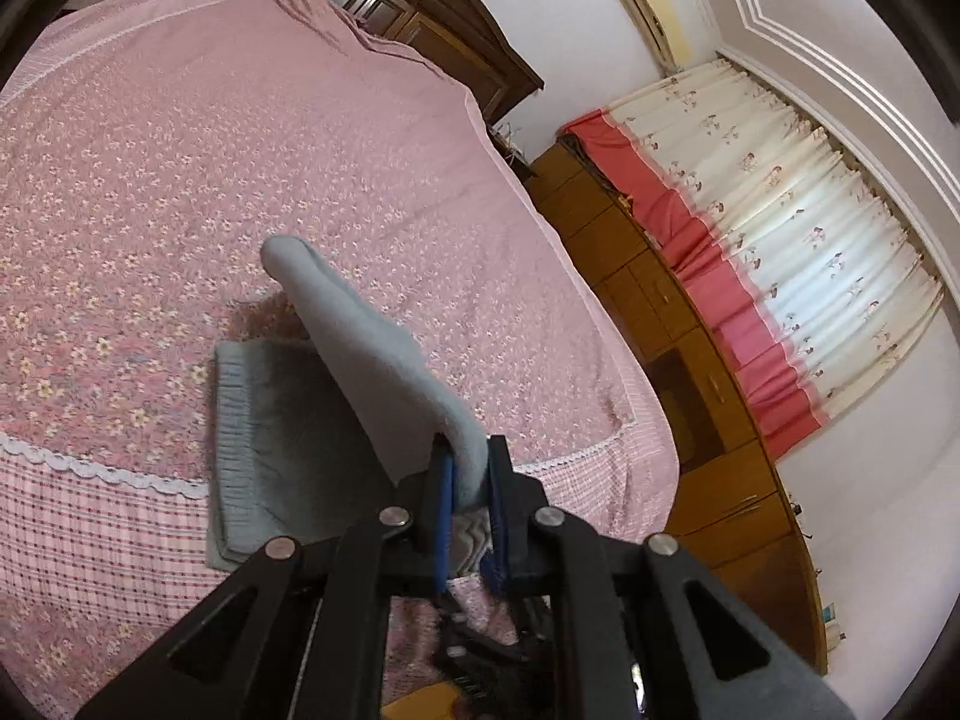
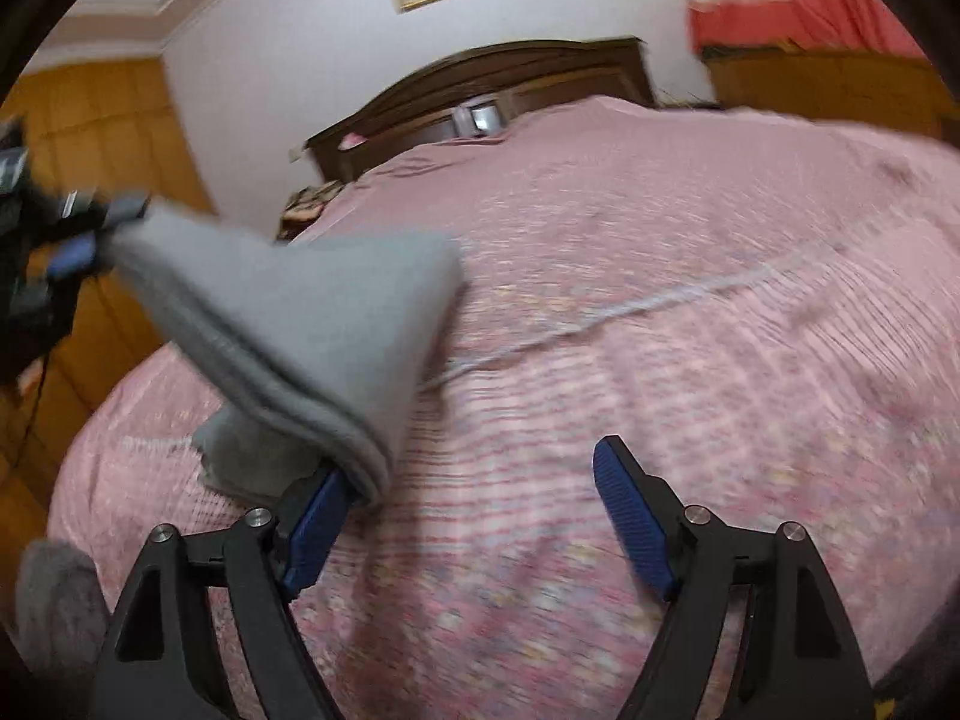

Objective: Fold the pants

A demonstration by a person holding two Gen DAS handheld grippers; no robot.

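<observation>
The grey-blue pants (image 1: pixel 360 360) lie partly folded near the front edge of the bed. The ribbed waistband (image 1: pixel 231 420) rests flat on the cover. My left gripper (image 1: pixel 469 474) is shut on a raised fold of the pants and holds it above the lower layer. In the right wrist view the same lifted fold (image 2: pixel 288 324) stretches from the left gripper (image 2: pixel 90 234) at the far left down to my right gripper (image 2: pixel 474 480). My right gripper is open; the cloth rests against its left finger (image 2: pixel 318 522) only.
The bed has a pink floral cover (image 1: pixel 180 150) with a checked border and a dark wooden headboard (image 2: pixel 480 78). Wooden cabinets (image 1: pixel 690 360) and a red and white curtain (image 1: pixel 780 252) stand right of the bed. A grey fuzzy object (image 2: pixel 54 594) sits at the right view's lower left.
</observation>
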